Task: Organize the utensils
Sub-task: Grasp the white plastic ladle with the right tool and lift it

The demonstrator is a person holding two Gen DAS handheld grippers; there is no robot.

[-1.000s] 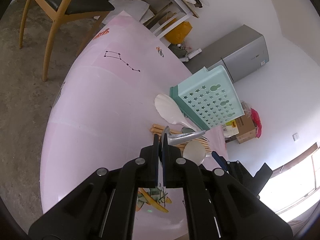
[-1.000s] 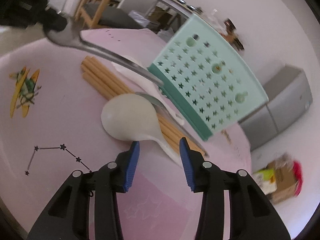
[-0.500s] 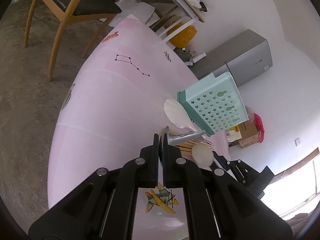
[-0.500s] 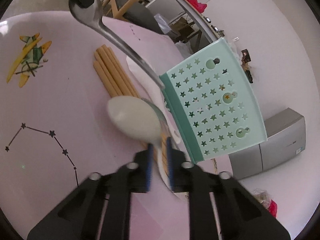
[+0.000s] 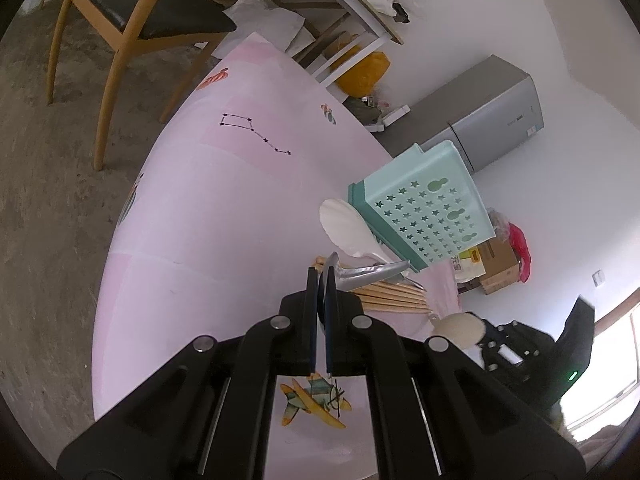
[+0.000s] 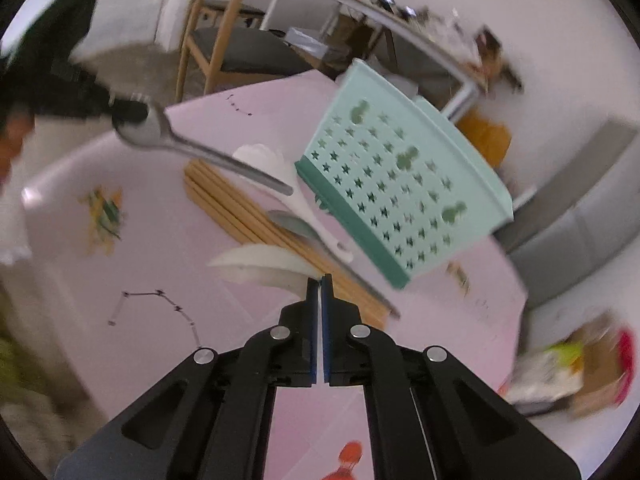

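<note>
- Between the closed fingers of the left gripper (image 5: 319, 280) sits the bowl end of a metal spoon (image 5: 370, 271) — clamped, lifted clear of the pink table (image 5: 208, 216), handle pointing toward the basket.
- Right gripper (image 6: 319, 286): jaws pressed together on the handle of a cream plastic spoon (image 6: 266, 266), its bowl raised above the table.
- Below both lie a bundle of wooden chopsticks (image 6: 228, 204), a white rice paddle (image 6: 276, 172) and a grey spoon (image 6: 290, 222), overlapping.
- Just beyond them stands a mint-green star-perforated basket (image 6: 400, 184) — upright on the table.
</note>
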